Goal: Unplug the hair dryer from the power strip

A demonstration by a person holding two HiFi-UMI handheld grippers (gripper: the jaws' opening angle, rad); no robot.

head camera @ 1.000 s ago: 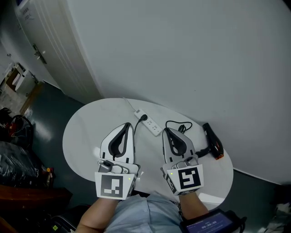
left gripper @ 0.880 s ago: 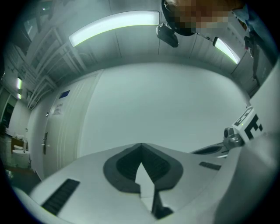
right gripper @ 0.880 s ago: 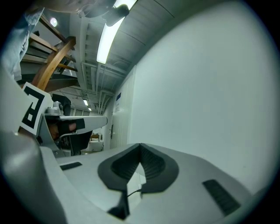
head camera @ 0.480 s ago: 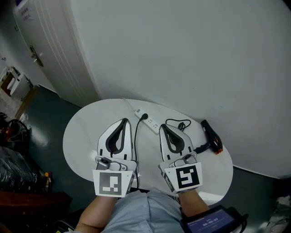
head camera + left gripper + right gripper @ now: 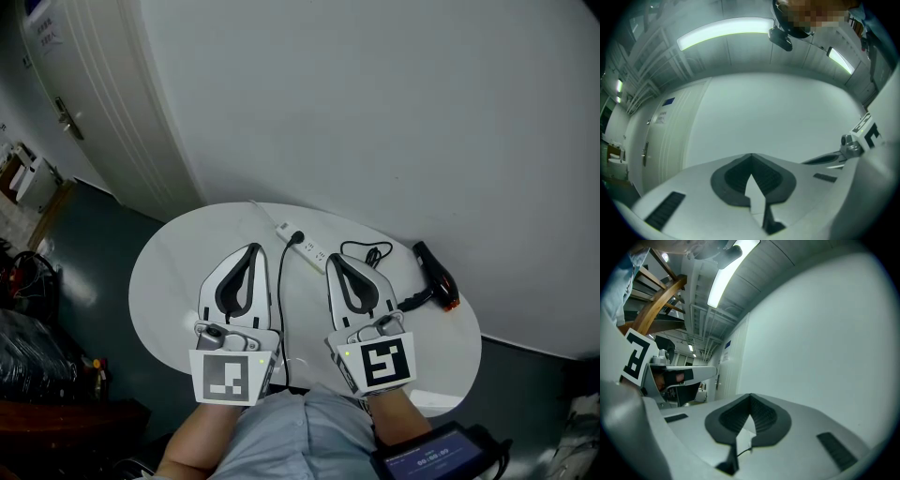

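Observation:
A white power strip [image 5: 307,247] lies at the back of the round white table [image 5: 169,272], with a black plug [image 5: 296,238] in its left end. The plug's black cable [image 5: 280,309] runs toward the front edge between my two grippers. The black hair dryer [image 5: 434,276], with an orange end, lies at the right near the wall, beside a small cable coil [image 5: 366,253]. My left gripper [image 5: 253,249] is shut and empty, left of the strip. My right gripper [image 5: 334,259] is shut and empty, just right of the strip. The jaws meet in both gripper views [image 5: 751,155] [image 5: 750,395].
A white wall curves close behind the table. A white door [image 5: 84,103] stands at the left, with dark floor and clutter [image 5: 28,309] below it. The table's front edge sits against the person's body.
The head view has shifted slightly. Both grippers stay shut over the table, and the strip, plug and dryer lie as before.

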